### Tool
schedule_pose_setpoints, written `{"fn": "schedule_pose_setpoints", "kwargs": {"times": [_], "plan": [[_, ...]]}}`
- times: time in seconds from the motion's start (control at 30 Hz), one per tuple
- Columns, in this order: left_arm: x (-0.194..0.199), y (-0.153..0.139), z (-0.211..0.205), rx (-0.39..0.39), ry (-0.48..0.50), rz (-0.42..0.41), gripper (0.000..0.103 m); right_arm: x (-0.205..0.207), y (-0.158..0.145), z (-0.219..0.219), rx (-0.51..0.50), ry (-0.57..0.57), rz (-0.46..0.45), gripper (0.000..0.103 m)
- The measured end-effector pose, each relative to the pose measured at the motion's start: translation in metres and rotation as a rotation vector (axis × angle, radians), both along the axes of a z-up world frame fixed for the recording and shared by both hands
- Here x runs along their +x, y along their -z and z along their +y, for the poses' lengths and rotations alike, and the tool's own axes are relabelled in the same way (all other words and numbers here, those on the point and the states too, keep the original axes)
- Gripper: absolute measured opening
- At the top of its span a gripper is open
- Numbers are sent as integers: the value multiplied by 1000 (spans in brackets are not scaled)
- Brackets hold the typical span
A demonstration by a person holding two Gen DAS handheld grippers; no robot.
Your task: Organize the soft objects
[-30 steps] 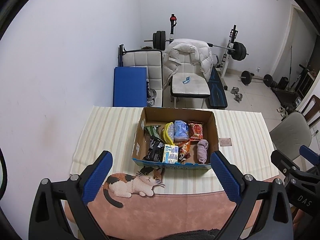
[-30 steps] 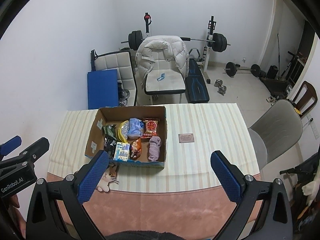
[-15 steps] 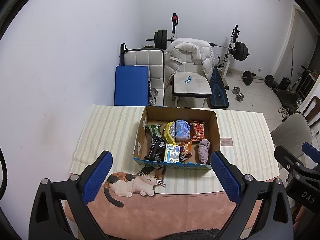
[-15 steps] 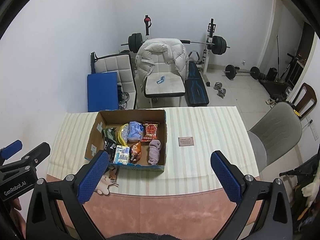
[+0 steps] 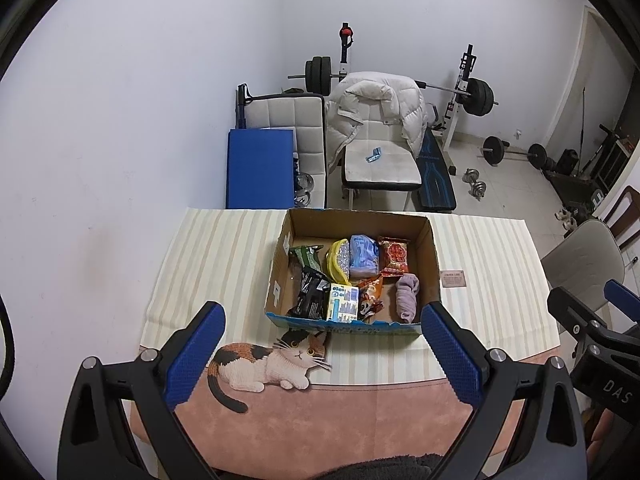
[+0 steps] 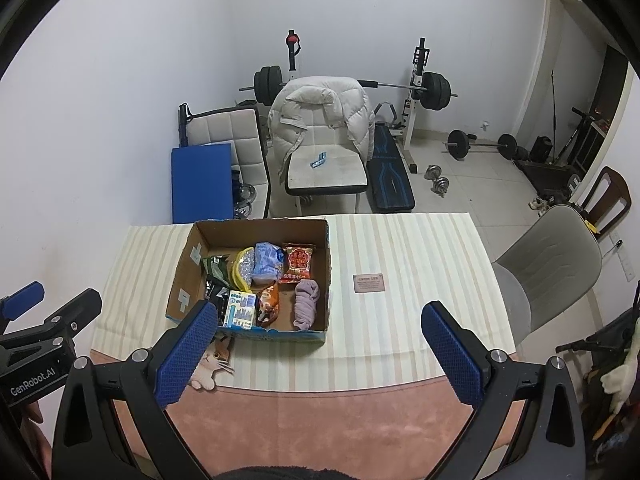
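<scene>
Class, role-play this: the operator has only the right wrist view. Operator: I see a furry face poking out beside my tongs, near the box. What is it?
Observer: A whole plush cat, lying flat on its side in front of the box.
Operator: How close is it to the box?
Observer: Its ears reach the box's near wall.
Operator: Are the left tongs holding anything?
Observer: No, the left tongs are open with nothing between them.

The left hand-held gripper (image 5: 322,344) has its two blue-padded fingers (image 5: 196,354) spread wide apart, with nothing between them. The right hand-held gripper (image 6: 318,344) is the same, fingers (image 6: 450,354) wide apart and holding nothing. Both are raised, side by side, pointing forward and down.
</scene>
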State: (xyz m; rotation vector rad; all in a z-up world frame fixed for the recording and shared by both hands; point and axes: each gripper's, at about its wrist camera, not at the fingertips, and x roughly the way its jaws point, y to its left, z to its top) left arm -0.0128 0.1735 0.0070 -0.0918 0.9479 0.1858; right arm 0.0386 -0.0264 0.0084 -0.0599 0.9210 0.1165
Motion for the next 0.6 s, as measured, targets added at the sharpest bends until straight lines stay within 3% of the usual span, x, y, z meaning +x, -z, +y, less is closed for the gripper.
{"fn": "schedule_pose_setpoints", "kwargs": {"times": [0.6], "plan": [[-1,2,2,0,2,-2,101,-6,3,-4,-13,-5,-2,103]]}}
